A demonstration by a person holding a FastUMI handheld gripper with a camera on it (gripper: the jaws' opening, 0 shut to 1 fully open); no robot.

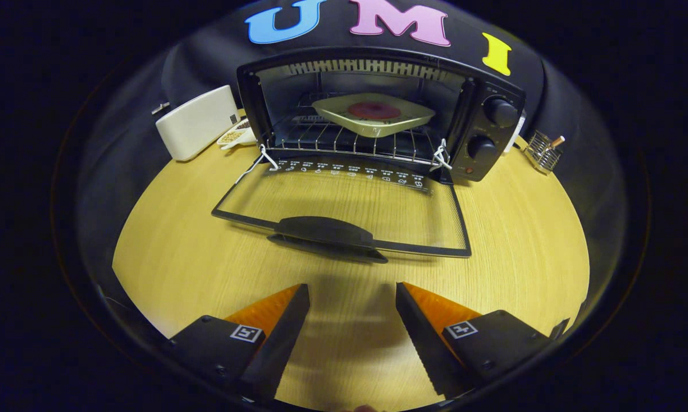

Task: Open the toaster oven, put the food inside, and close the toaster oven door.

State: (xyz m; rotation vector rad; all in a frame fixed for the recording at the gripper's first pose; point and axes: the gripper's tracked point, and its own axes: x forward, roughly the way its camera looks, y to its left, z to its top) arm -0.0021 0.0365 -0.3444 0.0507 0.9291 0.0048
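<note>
A black toaster oven point(378, 114) stands at the back of the round wooden table point(172, 252). Its glass door point(344, 209) lies folded down flat toward me, with the black handle point(327, 232) on its near edge. Inside, on the wire rack point(321, 140), rests a pale square plate point(374, 117) carrying a dark red round piece of food point(374, 110). My gripper point(352, 294) is open, with nothing between its fingers. It hovers over the bare table a short way before the door handle.
A white box point(198, 121) stands left of the oven, with a small dish of grains point(233, 136) beside it. A small wire holder point(541, 151) sits right of the oven. Two knobs point(499, 111) are on the oven's right panel.
</note>
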